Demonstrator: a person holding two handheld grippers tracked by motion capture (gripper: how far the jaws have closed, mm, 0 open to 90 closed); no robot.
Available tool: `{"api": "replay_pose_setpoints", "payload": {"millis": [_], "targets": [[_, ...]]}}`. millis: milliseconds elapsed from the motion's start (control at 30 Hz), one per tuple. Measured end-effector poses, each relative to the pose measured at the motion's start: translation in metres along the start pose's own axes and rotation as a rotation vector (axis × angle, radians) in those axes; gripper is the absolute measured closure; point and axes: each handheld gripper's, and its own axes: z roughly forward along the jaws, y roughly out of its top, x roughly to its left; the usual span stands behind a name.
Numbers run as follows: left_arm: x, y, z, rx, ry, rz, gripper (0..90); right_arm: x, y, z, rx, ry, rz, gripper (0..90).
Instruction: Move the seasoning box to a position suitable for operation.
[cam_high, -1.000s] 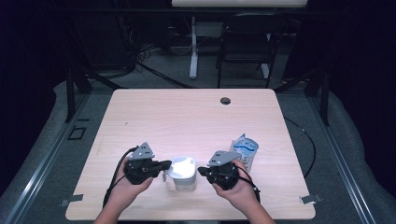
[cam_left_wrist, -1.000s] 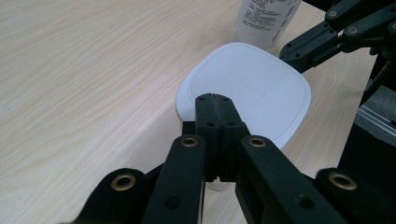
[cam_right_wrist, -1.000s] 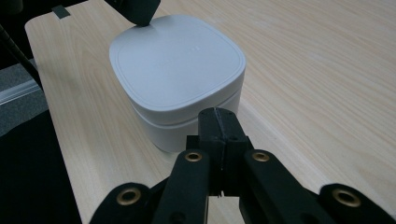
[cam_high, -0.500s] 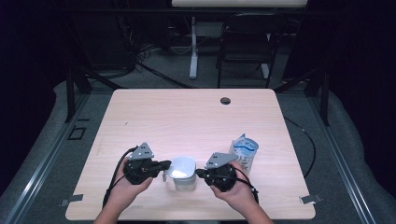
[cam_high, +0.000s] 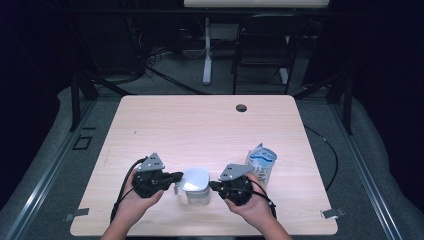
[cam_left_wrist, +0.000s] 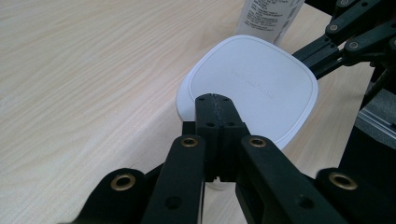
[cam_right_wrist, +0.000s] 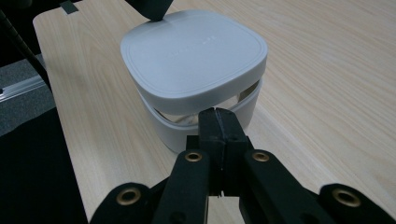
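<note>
The white container (cam_high: 197, 186) stands near the front edge of the surface (cam_high: 210, 130), between my two grippers. It has a rounded-square lid (cam_left_wrist: 250, 88) over a white base with a clear band, which the right gripper view shows just under the lid. Faint embossed lettering runs across the lid top; I cannot read it.

My left gripper (cam_left_wrist: 216, 100) is pressed together with nothing between the jaws, its tip over the near edge of the lid. My right gripper (cam_right_wrist: 219, 114) is likewise pressed together and empty, its tip level with the container's clear band, close to it; contact I cannot confirm.

Just beyond my right gripper a blue-and-white pouch (cam_high: 261, 165) stands upright. Its print shows in the left gripper view as small dark text, too cut off to read.

The surface is pale wood-grain laminate with rounded corners and a dark cable hole (cam_high: 241, 108) near its far edge. The high view shows grey floor around it, metal rails at either side, a dark chair (cam_high: 262, 50) and a white table leg (cam_high: 206, 50) beyond, in a dim room.
</note>
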Motion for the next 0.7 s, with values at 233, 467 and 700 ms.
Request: {"api": "replay_pose_setpoints", "payload": {"millis": [233,467,700], "targets": [[0.002,0.000,-0.005,-0.012,0.011,-0.004,89.4,0.000,0.002,0.000,-0.002,0.006,0.005,90.0],[0.002,-0.001,-0.010,-0.013,0.025,-0.004,88.4,0.001,0.003,0.000,-0.004,-0.002,0.000,90.0],[0.003,-0.001,-0.014,-0.025,0.029,-0.010,87.7,0.002,0.005,-0.001,-0.011,-0.003,0.003,90.0]]}}
